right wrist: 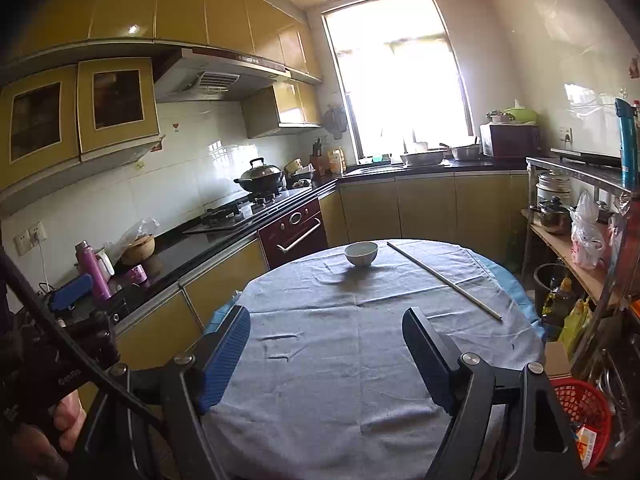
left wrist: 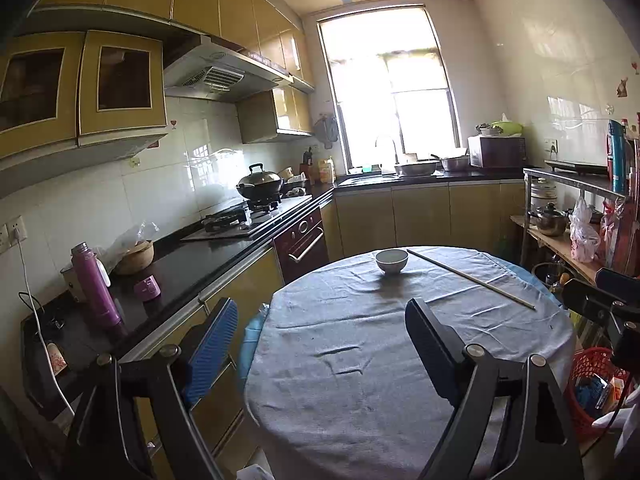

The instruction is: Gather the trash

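Both our left gripper and right gripper gape empty; reaching carelessly, we'd probably tip that bowl.

Ahead of my open right gripper, a single pale chopstick lies flat on the grey tablecloth, running diagonally from the table's far edge toward the near right, its near tip pointing to my right. A small white bowl stands upright just left of its far end, apart from it. Low to my right, a red mesh basket sits on the floor, holding packaging.
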